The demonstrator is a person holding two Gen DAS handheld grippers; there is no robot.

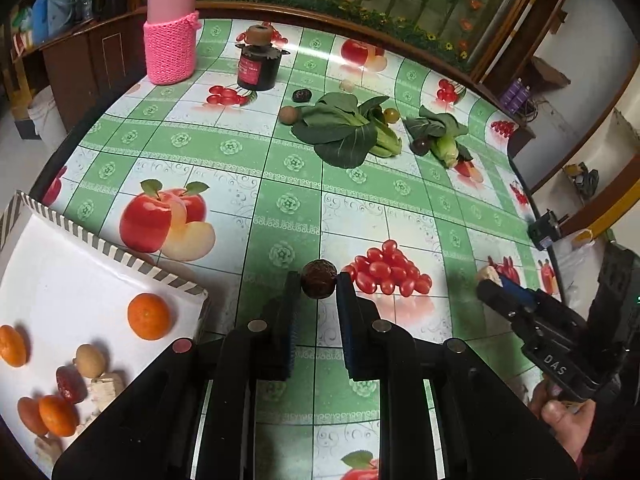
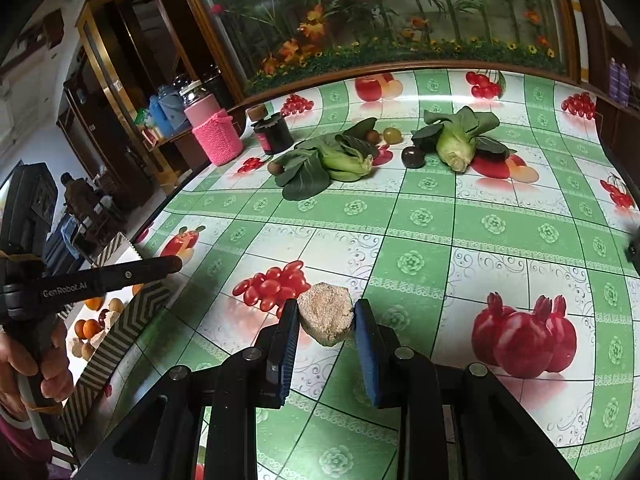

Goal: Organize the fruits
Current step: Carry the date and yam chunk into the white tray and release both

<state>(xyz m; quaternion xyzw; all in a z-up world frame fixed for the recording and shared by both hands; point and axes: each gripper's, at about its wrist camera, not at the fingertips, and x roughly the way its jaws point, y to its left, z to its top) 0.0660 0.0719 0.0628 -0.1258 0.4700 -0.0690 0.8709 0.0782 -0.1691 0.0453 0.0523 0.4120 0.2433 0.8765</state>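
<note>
The left gripper (image 1: 319, 285) was closed on a dark wrinkled fruit (image 1: 319, 280), pinched between its two fingertips just above the fruit-print tablecloth (image 1: 280, 168). The right gripper (image 2: 326, 316) was closed likewise on a pale, rough-surfaced chunk (image 2: 326, 318) — what it is could not be told. Taking the white tray (image 1: 52, 280) with its striped rim as landmark: the left gripper sat just beside the tray's near corner, and the right gripper was further out over the cloth, away from the tray. Inside the tray lay a mandarin (image 1: 149, 317) near the rim, with further orange fruits, a small tan fruit (image 1: 91, 360), a red one and pale chunks deeper in. Well away from the tray, toward the table's far side, lay two heads of bok choy (image 2: 336, 160) (image 2: 456, 142), with small round fruits around them — a dark plum (image 2: 413, 157) between the two heads, a green-brown one (image 2: 392, 135) behind, and a brown one (image 1: 288, 115) at the leaf edge. Beyond those, at the far edge, stood a black canister (image 1: 258, 66) and a pink knit-sleeved bottle (image 1: 172, 32).
</note>
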